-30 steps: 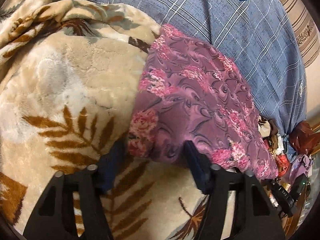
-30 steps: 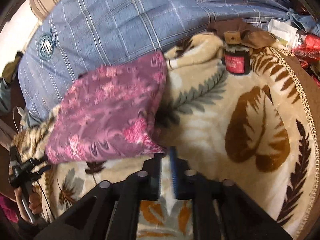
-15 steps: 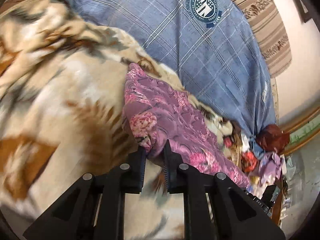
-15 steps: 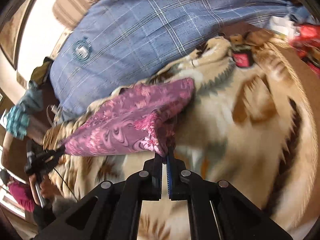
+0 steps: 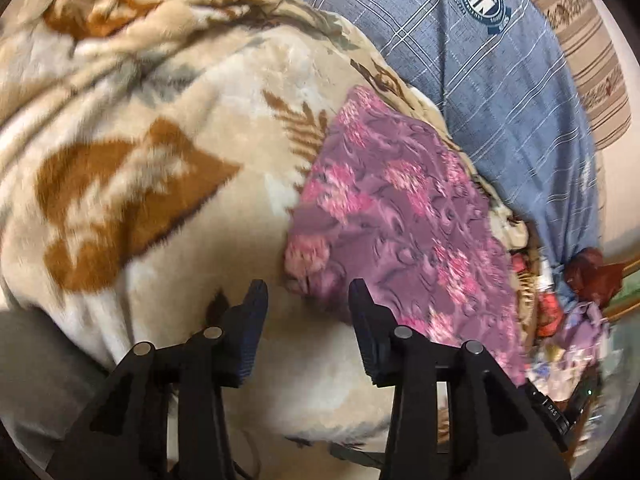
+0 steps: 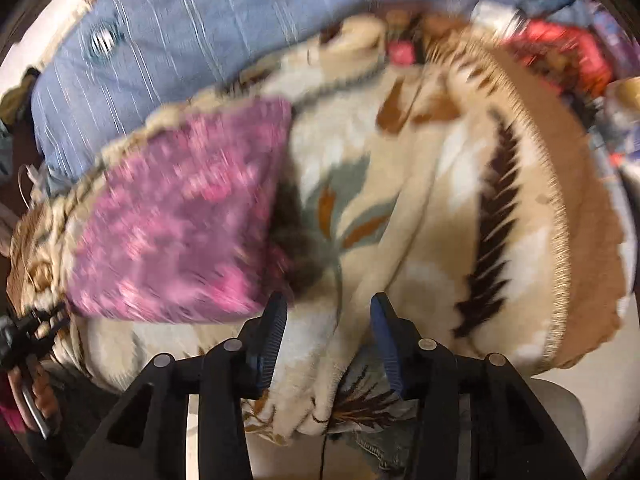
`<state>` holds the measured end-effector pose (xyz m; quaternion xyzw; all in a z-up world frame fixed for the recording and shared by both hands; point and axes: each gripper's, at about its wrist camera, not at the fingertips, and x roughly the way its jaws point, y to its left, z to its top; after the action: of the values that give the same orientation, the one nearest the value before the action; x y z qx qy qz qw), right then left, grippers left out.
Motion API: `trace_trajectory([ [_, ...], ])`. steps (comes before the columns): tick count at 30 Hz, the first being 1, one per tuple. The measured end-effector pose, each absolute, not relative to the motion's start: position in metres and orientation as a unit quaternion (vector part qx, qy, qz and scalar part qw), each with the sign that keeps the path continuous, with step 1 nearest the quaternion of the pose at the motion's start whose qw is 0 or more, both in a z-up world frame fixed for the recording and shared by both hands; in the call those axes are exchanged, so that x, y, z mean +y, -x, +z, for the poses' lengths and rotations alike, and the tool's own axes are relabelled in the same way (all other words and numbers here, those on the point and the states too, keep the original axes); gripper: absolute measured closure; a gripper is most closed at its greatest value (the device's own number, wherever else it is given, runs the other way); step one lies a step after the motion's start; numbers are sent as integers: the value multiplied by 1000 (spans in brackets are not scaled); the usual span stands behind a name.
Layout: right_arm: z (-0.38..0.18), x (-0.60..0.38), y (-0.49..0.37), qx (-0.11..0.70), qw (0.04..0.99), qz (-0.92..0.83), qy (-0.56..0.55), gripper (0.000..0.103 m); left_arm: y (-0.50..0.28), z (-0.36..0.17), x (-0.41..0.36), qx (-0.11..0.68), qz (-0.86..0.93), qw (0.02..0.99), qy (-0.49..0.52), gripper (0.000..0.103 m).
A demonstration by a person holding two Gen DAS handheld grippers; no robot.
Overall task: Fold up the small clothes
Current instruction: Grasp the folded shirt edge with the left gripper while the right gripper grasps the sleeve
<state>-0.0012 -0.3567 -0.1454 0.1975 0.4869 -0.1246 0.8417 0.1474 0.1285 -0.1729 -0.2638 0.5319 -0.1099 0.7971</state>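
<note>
A purple cloth with pink flowers (image 5: 396,216) lies folded on a cream fleece blanket with brown leaves (image 5: 160,168). My left gripper (image 5: 306,296) is open and empty, just in front of the cloth's near left corner. In the right wrist view the cloth (image 6: 184,216) is blurred and lies to the left. My right gripper (image 6: 328,308) is open and empty, just right of the cloth's near right corner, above the blanket (image 6: 420,208). The left gripper shows at the far left of that view (image 6: 24,336).
A blue checked bedspread with a round emblem (image 5: 480,40) lies behind the blanket. A pile of red and purple clutter (image 5: 568,312) sits at the bed's far end. A red jar (image 6: 402,54) stands on the blanket. The blanket's fringed edge (image 6: 560,220) runs down the right.
Both grippers were shut on the cloth's near corners half a second ago. Both have opened, let the cloth drop onto the blanket and drawn back a little.
</note>
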Motion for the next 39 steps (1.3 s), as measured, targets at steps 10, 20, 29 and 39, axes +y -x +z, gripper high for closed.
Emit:
trace_trajectory([
  [10,-98,-253,-65,411,868,136,-243,29,-143,-216,130,535,-153,688,465,50],
  [20,-160,-176,-154,483,809,181,-282,31,-156,-233,117,490,-126,674,539,53],
  [29,-145,-157,-190,509,800,200,-248,29,-156,-223,106,482,-100,736,464,80],
  [39,-129,-97,-253,612,712,308,-156,26,-112,-120,8,344,-100,931,72,94],
])
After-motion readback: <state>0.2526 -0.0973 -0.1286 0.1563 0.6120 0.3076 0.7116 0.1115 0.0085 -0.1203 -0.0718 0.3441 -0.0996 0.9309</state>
